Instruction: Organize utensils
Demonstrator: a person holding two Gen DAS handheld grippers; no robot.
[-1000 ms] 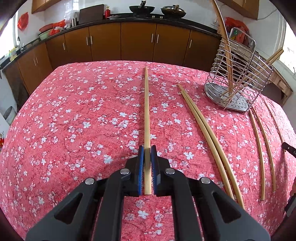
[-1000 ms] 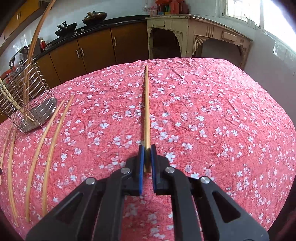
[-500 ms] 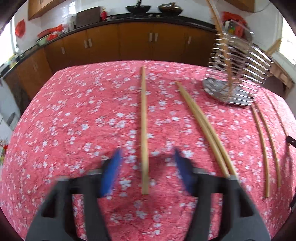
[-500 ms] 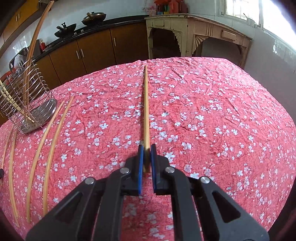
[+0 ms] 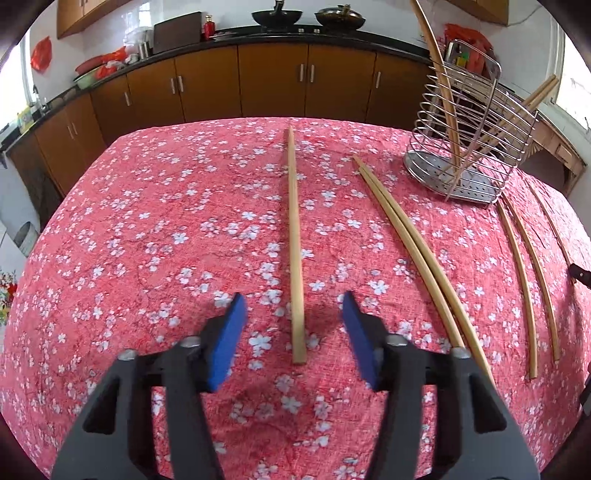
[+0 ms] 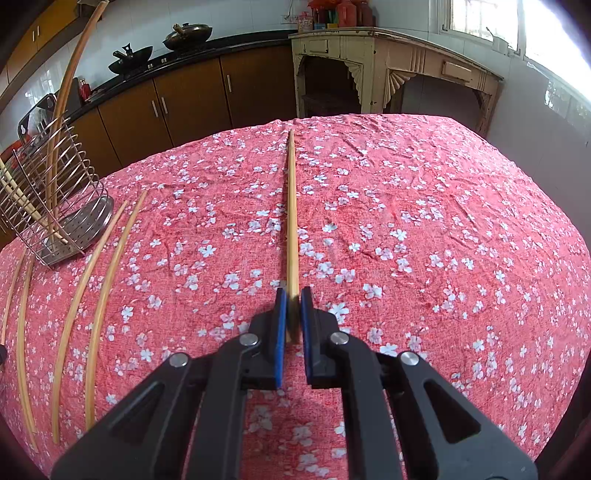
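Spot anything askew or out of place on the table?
The wire rack is tipped over on the floral tablecloth, its chopsticks leaning out. More chopsticks lie loose on the cloth: a touching pair and two curved ones beside the rack.

Brown wooden cabinets [image 5: 273, 85] line the far wall of a kitchen beneath a black worktop [image 5: 295, 35], where two dark woks [image 5: 277, 15] sit against white tiles. A worn cream side table [image 6: 373, 66] stands under a bright window [image 6: 476, 18]. Daylight falls across a red floral tablecloth [image 6: 424, 229].
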